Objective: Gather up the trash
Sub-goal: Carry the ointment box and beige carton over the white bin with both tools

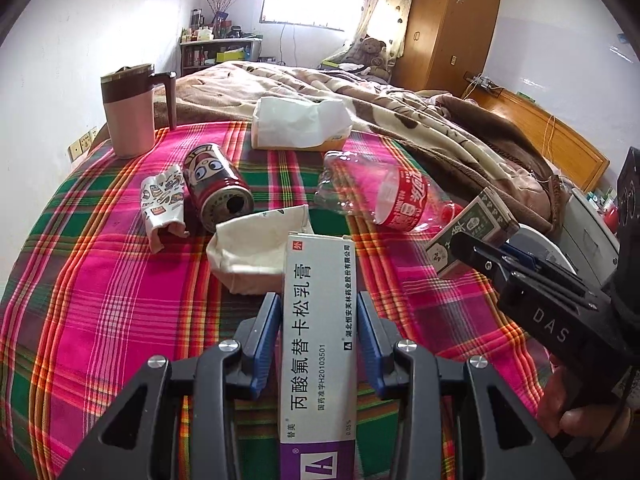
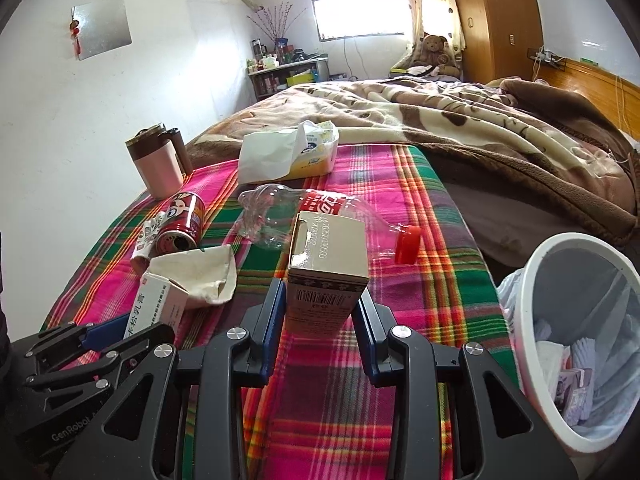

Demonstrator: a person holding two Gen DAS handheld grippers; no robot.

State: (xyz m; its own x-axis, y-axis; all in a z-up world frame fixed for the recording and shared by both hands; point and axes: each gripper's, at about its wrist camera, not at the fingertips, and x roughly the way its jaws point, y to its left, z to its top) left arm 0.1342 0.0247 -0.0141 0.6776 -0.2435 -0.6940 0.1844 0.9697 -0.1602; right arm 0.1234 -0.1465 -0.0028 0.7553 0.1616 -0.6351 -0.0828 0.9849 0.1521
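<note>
My left gripper [image 1: 318, 312] is shut on a long white and purple medicine box [image 1: 318, 344], held above the plaid bedspread; the box also shows in the right wrist view [image 2: 154, 308]. My right gripper [image 2: 320, 300] is shut on a small brown carton [image 2: 328, 264], which shows green-patterned in the left wrist view [image 1: 472, 228]. On the bedspread lie a red drink can [image 1: 218, 188], a crushed clear plastic bottle [image 1: 380, 196] with a red cap [image 2: 408, 244], a crumpled white paper [image 1: 256, 248] and a printed wrapper [image 1: 164, 204]. A white trash bin [image 2: 576, 320] with a plastic liner stands at the right.
A pink and brown lidded mug [image 1: 128, 112] stands at the far left of the bedspread. A tissue pack [image 1: 298, 124] lies at the far edge. A brown blanket [image 2: 460, 128] covers the bed beyond. A wooden wardrobe [image 1: 448, 24] stands at the back.
</note>
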